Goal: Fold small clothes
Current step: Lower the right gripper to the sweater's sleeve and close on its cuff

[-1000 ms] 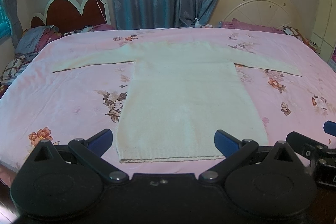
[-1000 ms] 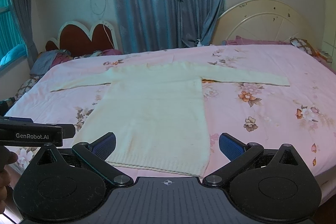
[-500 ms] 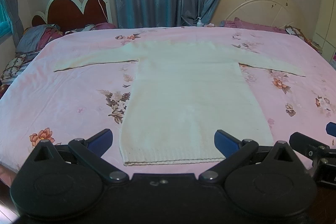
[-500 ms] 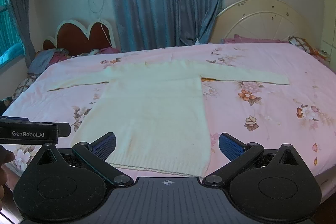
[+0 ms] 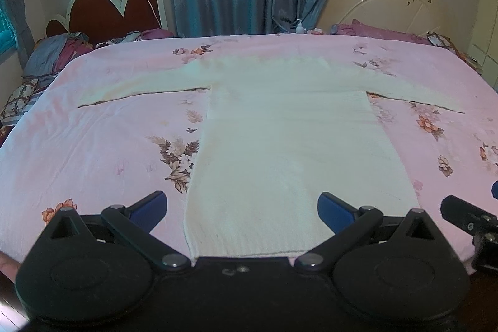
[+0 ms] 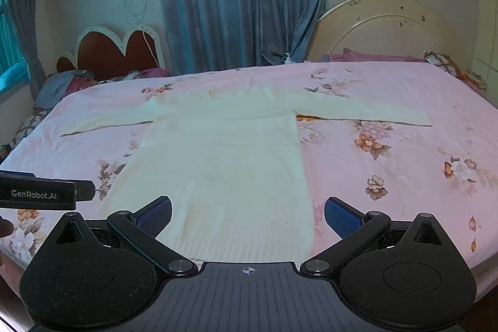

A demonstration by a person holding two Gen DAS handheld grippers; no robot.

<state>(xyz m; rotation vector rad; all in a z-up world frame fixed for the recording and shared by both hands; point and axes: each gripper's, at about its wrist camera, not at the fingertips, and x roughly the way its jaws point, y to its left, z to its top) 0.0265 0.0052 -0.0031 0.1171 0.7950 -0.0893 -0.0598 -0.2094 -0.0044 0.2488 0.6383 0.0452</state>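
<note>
Over the last second both views have crept a little closer to the cream sweater (image 5: 289, 151), which lies flat on the pink bed (image 5: 93, 145), sleeves outstretched, hem nearest, so folding looks not yet begun. The left tongs (image 5: 242, 206) and right tongs (image 6: 248, 215) hover spread and empty. The left tool reads "GenRobot.AI" (image 6: 34, 194)

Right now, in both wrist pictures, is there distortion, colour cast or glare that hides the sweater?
Left wrist view: fisheye bends the bed edges; the cream sweater looks washed out, its knit texture faint. Right wrist view: same bending, bluish cast, dark corners; the sweater is soft but fully readable, without glare.
</note>
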